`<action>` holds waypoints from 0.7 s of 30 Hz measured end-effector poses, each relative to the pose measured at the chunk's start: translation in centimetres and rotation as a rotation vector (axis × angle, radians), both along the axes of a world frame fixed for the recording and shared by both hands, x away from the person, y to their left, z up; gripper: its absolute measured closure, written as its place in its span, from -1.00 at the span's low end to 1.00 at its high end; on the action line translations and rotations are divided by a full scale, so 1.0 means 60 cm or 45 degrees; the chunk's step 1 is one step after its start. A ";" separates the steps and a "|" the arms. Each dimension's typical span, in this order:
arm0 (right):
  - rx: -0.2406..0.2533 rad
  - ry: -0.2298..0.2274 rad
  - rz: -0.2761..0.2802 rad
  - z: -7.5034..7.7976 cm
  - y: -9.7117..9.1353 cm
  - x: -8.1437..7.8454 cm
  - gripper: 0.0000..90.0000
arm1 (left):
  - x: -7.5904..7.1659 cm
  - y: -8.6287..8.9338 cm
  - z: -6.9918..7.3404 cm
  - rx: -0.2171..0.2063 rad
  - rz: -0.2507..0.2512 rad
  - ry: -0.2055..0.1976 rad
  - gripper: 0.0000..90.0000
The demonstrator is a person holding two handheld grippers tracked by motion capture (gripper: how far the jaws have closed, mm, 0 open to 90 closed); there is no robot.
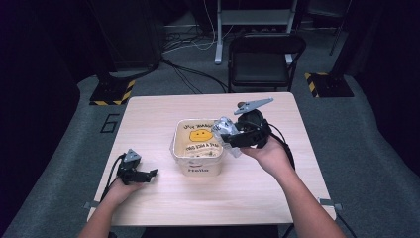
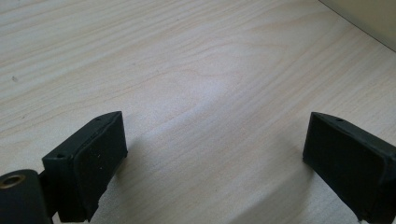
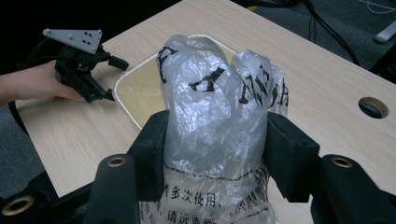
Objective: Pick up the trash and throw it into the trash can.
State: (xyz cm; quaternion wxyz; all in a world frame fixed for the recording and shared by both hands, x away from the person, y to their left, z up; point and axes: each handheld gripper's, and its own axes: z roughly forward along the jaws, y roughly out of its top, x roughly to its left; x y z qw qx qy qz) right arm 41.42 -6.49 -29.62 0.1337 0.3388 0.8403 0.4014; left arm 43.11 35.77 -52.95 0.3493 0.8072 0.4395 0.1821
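- The right claw (image 3: 212,154) is gripping a bunched, crinkled plastic bag (image 3: 215,107), both pads pressing into the film; black letters and a line of printed characters are showing on it.
- In the high view the right claw (image 1: 229,135) is holding that bag (image 1: 225,126) at the right rim of a cream tub (image 1: 198,166), above the bench (image 1: 247,188). More printed plastic is lying across the tub's opening, a yellow smiling face among the print.
- Whether the bag is lining the tub or just sitting in it, I cannot tell; the gathered part is standing clear of the rim while the rest seems to be trailing down inside.
- The left claw (image 2: 215,158) is resting low over bare bench wood (image 2: 187,70), jaws standing wide apart with nothing between them. In the high view the left claw (image 1: 148,174) is sitting well to the left of the tub, not touching it.
- Judging progress: the grasp on the bag looks done and a lift looks barely begun. Drawing the bag fully free of the tub is still ahead.
- The tub is standing unheld, so it may be dragged along unless the left claw steadies it.
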 end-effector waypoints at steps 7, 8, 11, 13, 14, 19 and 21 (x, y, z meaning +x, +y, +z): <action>0.009 -0.009 0.021 0.009 0.015 0.008 -0.01 | 0.000 0.000 0.000 0.001 -0.002 0.000 -0.87; 0.013 -0.013 0.029 0.011 0.021 0.010 -0.01 | 0.000 0.000 0.000 0.000 0.000 0.000 -0.87; 0.020 -0.019 0.041 0.014 0.026 0.013 -0.01 | 0.000 0.000 0.000 0.000 0.000 0.000 -0.87; 0.024 -0.013 0.035 0.015 0.036 0.018 -0.01 | 0.000 0.000 0.000 0.000 0.000 0.000 -0.87; 0.024 -0.013 0.035 0.015 0.036 0.018 -0.01 | 0.000 0.000 0.000 0.000 0.000 0.000 -0.87; 0.023 -0.011 0.059 0.013 0.055 0.032 -0.01 | 0.000 0.000 0.000 0.000 0.000 0.000 -0.87; 0.025 -0.016 0.063 0.013 0.058 0.034 -0.01 | 0.000 0.000 0.000 0.000 0.000 0.000 -0.87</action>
